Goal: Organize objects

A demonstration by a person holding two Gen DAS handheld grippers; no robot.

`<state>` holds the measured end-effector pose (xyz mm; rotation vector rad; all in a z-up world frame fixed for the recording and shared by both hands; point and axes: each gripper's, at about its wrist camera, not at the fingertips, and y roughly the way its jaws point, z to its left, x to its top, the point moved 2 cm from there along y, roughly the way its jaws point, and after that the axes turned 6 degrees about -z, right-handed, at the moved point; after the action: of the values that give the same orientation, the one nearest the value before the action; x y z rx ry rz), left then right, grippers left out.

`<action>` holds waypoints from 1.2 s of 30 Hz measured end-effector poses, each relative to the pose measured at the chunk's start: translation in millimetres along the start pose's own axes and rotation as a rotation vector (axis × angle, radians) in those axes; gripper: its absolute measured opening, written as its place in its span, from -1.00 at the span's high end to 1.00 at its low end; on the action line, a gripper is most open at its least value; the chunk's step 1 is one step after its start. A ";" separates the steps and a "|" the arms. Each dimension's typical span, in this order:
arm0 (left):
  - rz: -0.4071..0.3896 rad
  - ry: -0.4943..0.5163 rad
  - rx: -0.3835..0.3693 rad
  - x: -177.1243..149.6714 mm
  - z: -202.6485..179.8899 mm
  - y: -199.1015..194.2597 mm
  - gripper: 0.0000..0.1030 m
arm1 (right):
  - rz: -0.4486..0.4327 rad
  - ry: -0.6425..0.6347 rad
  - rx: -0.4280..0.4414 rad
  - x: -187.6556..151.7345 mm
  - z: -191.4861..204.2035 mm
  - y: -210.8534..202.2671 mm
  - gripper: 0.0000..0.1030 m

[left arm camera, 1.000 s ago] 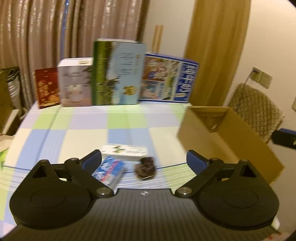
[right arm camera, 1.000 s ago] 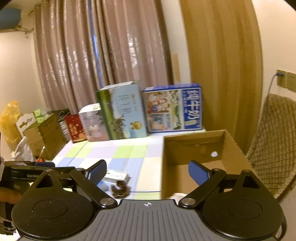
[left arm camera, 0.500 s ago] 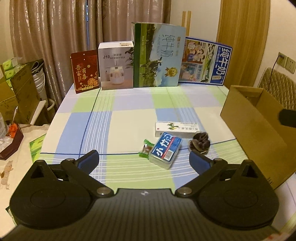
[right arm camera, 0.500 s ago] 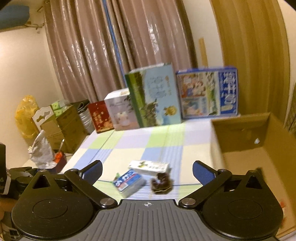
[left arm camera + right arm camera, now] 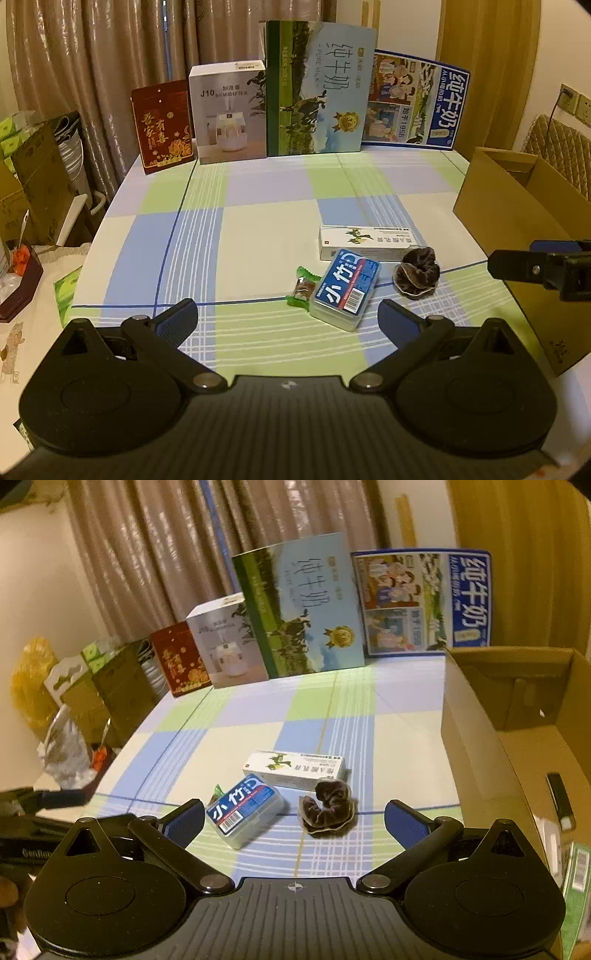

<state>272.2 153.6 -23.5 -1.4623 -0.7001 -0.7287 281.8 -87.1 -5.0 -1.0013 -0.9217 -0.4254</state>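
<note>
On the checked tablecloth (image 5: pixel 266 236) lie a clear plastic case with a blue label (image 5: pixel 346 288) (image 5: pixel 243 809), a white carton (image 5: pixel 369 243) (image 5: pixel 295 768), a dark brown scrunchie (image 5: pixel 417 275) (image 5: pixel 328 808) and a green-wrapped candy (image 5: pixel 303 286) (image 5: pixel 218 790). My left gripper (image 5: pixel 288 319) hovers open just short of the case, holding nothing. My right gripper (image 5: pixel 294 821) is open too, with the case and scrunchie lying just beyond its fingers. An open cardboard box (image 5: pixel 517 206) (image 5: pixel 517 716) stands at the right with a few items in its near corner.
Upright along the table's far edge are a red box (image 5: pixel 162 125), a white humidifier box (image 5: pixel 229 110), a green milk carton (image 5: pixel 317 88) and a blue milk carton (image 5: pixel 413 101). Cardboard boxes and clutter (image 5: pixel 26 184) sit left of the table. A padded chair (image 5: pixel 557 147) is at the right.
Both grippers have pulled back and swung left, from pointing near the cardboard box to facing the small items on the cloth. The items have not moved.
</note>
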 end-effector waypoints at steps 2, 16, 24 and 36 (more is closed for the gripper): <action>0.005 0.003 0.003 -0.7 1.2 2.8 -0.98 | 0.008 -0.017 -0.005 -2.2 0.5 3.0 -0.96; 0.016 0.000 -0.027 -1.2 -1.5 9.3 -0.98 | 0.038 -0.113 -0.029 -12.4 -5.8 32.4 -0.96; 0.022 0.061 -0.027 -3.7 -5.5 31.5 -0.97 | 0.048 -0.163 -0.034 -18.8 -15.3 64.2 -0.95; 0.066 0.154 -0.069 -10.2 -12.5 82.0 -0.88 | 0.114 -0.204 0.022 -31.5 -31.5 108.8 -0.55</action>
<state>330.6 139.7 -81.7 -1.4676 -0.5115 -0.8115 352.8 -62.5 -95.4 -1.0852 -1.0439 -0.2192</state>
